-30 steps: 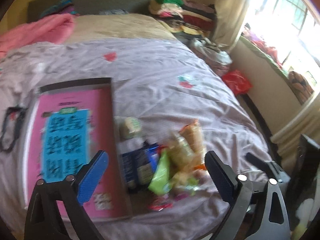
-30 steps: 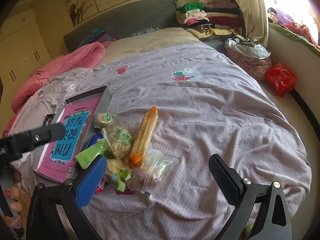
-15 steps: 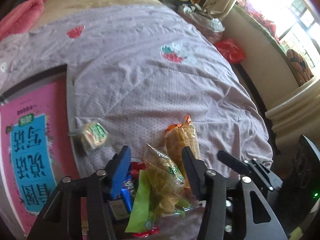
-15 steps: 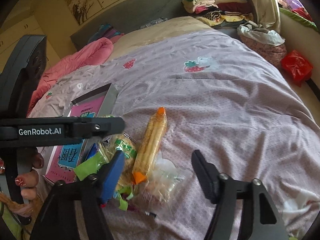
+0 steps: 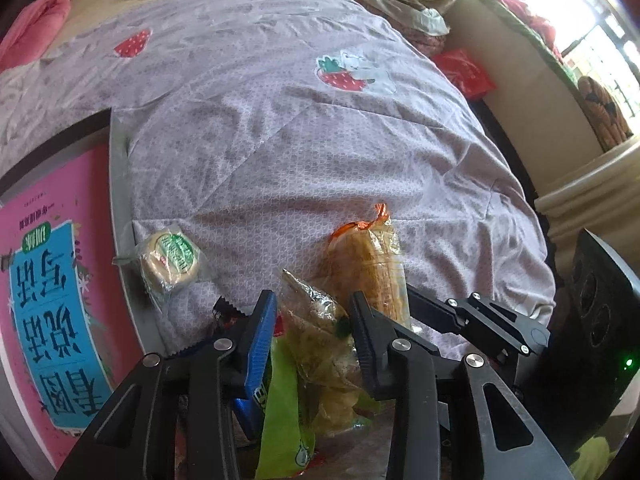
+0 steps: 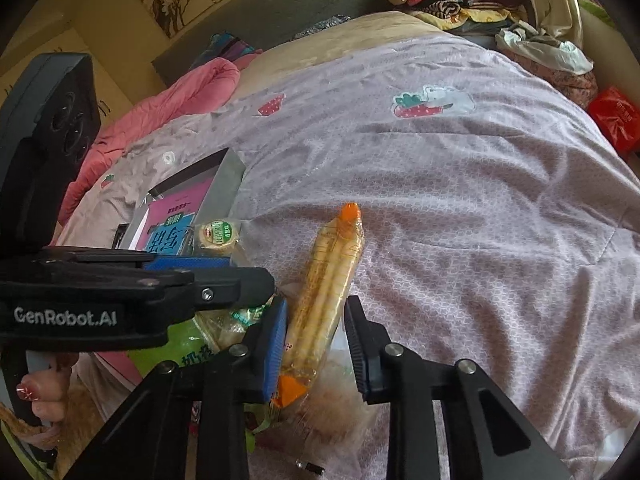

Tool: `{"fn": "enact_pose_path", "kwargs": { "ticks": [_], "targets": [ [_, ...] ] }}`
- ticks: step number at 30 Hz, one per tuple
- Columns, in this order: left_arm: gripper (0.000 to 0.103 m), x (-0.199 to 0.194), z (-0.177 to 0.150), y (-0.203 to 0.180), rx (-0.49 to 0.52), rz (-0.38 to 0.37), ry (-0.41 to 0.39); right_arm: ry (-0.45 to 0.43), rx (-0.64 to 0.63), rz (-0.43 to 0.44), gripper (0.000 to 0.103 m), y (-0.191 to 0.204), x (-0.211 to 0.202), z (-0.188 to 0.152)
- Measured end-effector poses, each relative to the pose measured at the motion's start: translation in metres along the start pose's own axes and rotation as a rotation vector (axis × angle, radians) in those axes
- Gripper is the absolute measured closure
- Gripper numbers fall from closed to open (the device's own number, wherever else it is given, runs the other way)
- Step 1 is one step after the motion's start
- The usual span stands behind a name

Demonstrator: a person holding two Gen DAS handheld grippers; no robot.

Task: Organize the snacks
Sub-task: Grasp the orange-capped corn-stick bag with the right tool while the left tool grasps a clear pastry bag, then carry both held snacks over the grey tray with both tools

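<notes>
On the lilac bedspread [image 6: 460, 208], the left gripper [image 5: 314, 320] has just been closing its jaws around a crinkled clear snack bag [image 5: 320, 332], which fills the gap between them, pads seemingly touching it. Beside that bag, the right gripper [image 6: 316, 340] has likewise been closing on the long orange-capped stick pack [image 6: 324, 292]; its blue pad touches the pack, but the black pad stands slightly apart.

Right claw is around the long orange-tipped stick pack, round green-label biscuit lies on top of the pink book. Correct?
Not quite. The round biscuit lies on the bedspread beside the pink book, per the left wrist view. The right claw does straddle the stick pack.
</notes>
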State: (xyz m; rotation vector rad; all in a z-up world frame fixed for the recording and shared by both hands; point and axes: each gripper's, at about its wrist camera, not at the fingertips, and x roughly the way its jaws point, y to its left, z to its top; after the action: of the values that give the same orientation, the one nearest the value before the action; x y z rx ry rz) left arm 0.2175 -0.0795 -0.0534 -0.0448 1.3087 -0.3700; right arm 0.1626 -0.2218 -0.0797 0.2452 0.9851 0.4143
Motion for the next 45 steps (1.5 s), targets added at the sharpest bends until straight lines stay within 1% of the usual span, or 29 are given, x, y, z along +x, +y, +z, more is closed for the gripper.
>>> {"fn": "enact_pose_path", "kwargs": {
  "ticks": [5,7,8,10,13,15,17,22,24,27,28,30,33,35,40,45],
  "targets": [
    [0.066,0.001,0.004,-0.012,0.055,0.032,0.004,-0.005,0.004,0.021,0.075,-0.004,0.001,-0.001],
    [0.067,0.000,0.006,-0.016,0.068,0.019,0.001,-0.013,0.010,0.026,0.075,-0.006,0.000,-0.001],
    [0.070,0.000,0.006,-0.017,0.070,0.008,0.005,-0.018,0.013,0.023,0.076,-0.007,-0.001,-0.001],
    [0.070,0.001,0.007,-0.018,0.067,-0.004,0.009,-0.023,0.022,0.019,0.076,-0.010,-0.004,-0.001],
    [0.069,0.003,0.005,-0.017,0.068,0.011,0.012,-0.026,0.034,0.025,0.076,-0.014,-0.005,-0.001],
    [0.065,0.007,0.003,-0.015,0.068,0.027,0.035,-0.023,0.015,0.014,0.076,-0.011,-0.005,-0.001],
    [0.065,0.010,0.001,-0.012,0.064,0.023,0.045,-0.020,0.010,0.014,0.076,-0.010,-0.004,-0.001],
    [0.066,0.014,0.001,-0.010,0.053,0.020,0.044,-0.014,0.018,0.013,0.076,-0.011,0.000,-0.002],
    [0.070,0.014,0.001,-0.007,0.031,-0.004,0.038,-0.021,0.035,0.027,0.076,-0.014,0.000,-0.003],
    [0.077,0.006,-0.002,-0.003,0.005,-0.050,0.004,-0.047,0.021,0.034,0.078,-0.012,-0.006,-0.003],
    [0.077,0.002,-0.002,-0.003,-0.001,-0.062,-0.012,-0.061,0.008,0.030,0.079,-0.010,-0.009,-0.003],
    [0.078,-0.007,-0.005,-0.004,-0.002,-0.062,-0.038,-0.090,-0.003,0.035,0.080,-0.008,-0.016,-0.002],
    [0.078,-0.017,-0.007,-0.008,0.008,-0.069,-0.059,-0.137,-0.004,0.039,0.081,-0.007,-0.026,0.000],
    [0.079,-0.026,-0.009,-0.009,0.006,-0.078,-0.088,-0.147,0.000,0.032,0.081,-0.008,-0.029,0.000],
    [0.079,-0.050,-0.012,-0.005,-0.013,-0.096,-0.148,-0.183,0.033,0.051,0.081,-0.014,-0.042,-0.001],
    [0.079,-0.078,-0.018,0.005,-0.031,-0.087,-0.205,-0.226,0.020,0.076,0.081,-0.006,-0.056,-0.001]
  ]
}}
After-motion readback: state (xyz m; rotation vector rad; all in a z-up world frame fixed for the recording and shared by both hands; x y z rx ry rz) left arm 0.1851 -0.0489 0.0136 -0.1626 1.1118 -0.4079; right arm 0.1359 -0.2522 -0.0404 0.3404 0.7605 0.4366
